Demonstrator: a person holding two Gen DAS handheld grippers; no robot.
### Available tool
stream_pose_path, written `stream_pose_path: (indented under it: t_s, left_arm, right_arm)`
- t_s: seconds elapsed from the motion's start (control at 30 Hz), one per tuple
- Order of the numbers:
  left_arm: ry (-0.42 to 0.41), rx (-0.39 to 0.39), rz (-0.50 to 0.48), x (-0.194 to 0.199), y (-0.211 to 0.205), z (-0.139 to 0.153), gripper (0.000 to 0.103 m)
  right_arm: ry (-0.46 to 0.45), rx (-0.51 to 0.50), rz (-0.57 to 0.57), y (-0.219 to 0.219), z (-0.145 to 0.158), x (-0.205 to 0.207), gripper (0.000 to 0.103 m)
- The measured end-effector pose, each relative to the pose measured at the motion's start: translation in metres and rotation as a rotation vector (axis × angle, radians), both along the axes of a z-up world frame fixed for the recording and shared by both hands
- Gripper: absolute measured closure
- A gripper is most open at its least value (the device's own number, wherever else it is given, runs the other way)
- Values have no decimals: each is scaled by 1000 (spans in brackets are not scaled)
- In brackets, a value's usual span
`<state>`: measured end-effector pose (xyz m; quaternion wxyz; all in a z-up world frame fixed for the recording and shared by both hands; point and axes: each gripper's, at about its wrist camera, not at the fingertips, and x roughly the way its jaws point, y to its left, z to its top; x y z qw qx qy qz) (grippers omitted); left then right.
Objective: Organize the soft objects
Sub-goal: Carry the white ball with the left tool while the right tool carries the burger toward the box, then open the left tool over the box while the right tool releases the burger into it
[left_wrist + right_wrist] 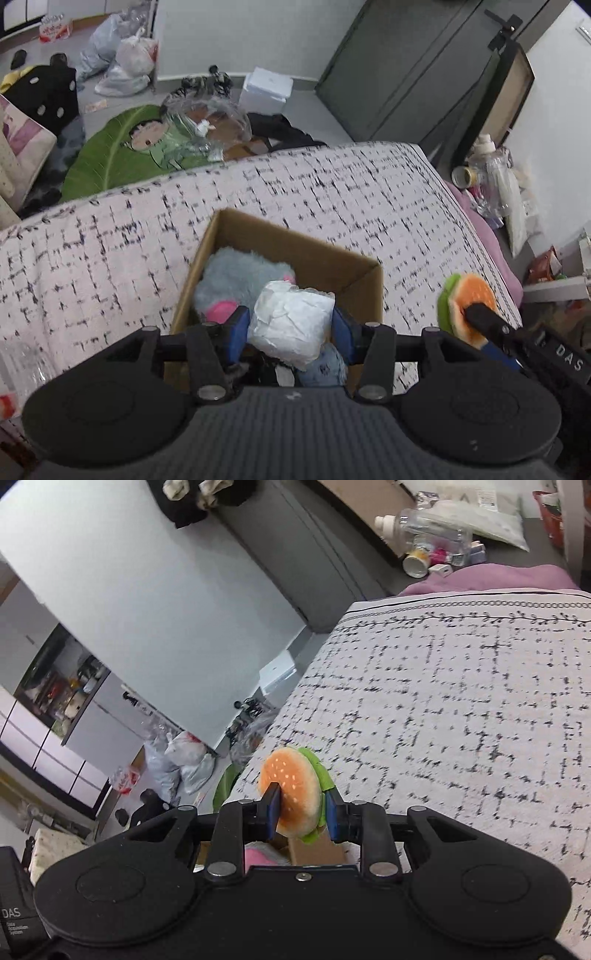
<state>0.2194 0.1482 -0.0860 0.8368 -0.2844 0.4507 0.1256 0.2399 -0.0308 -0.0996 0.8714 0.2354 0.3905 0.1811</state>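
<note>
From the left wrist, the left claw (290, 325) grips a white soft bundle (290, 323) directly over the open cardboard box (295, 251) on the bed (110, 240), nearer than the other.

From the right wrist, the right claw (301, 808) pinches a plush burger (291, 790); the box's edge shows just below its fingers.

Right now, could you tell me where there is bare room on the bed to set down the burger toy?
The bedspread lies bare left of the cardboard box, beyond it toward the far edge, and in a strip on its right. The box is crowded: grey plush, plus the white bundle in the left tongs. The right tongs hold the burger toy.
</note>
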Motion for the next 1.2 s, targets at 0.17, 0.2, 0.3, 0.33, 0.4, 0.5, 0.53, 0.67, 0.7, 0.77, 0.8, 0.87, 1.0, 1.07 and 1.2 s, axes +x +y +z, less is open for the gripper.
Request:
stream_pose_path:
  t_s: [0.17,0.2,0.3,0.33,0.4,0.5,0.53,0.67,0.7,0.77,0.8,0.87,1.0,1.07,1.2]
  left_arm:
    - [22,-18,3,-2,2,-2,43]
    - [22,-26,8,-4,5,-1,43]
    - [13,-25,31,-9,9,6,42]
    - [14,-20,38,-11,10,8,42]
    - [13,-16,51,-15,13,14,42]
    - [7,-7,60,-19,15,21,42]
    - [4,0,60,-21,16,25,41]
    - [-24,23,48,-29,15,39,28]
    - [-28,35,42,-31,14,42,26]
    - [-31,56,22,-34,11,47,24]
    - [-32,61,11,-35,9,49,24]
    - [-30,68,0,-39,7,53,23]
    - [-36,92,-18,-52,1,59,17]
    - [-38,108,-37,-59,-2,63,16]
    - [-50,112,-63,-75,-6,72,11]
  right_arm:
    - [12,14,71,20,0,-8,78]
    - [11,17,83,23,1,-9,78]
    - [14,28,122,33,4,-14,78]
    - [11,21,133,38,5,-16,77]
    - [18,14,141,44,4,-17,72]
    - [40,-1,120,47,2,-16,40]
    - [43,-14,103,46,3,-17,33]
    - [28,-28,90,37,16,-26,33]
    - [27,-36,87,34,19,-29,31]
    - [22,-61,85,31,28,-36,25]
    - [17,-77,84,30,32,-39,20]
    - [7,-117,82,29,38,-46,17]
    - [34,-148,69,23,43,-58,16]
    - [43,-157,60,18,45,-66,16]
    - [35,-159,45,9,54,-84,15]
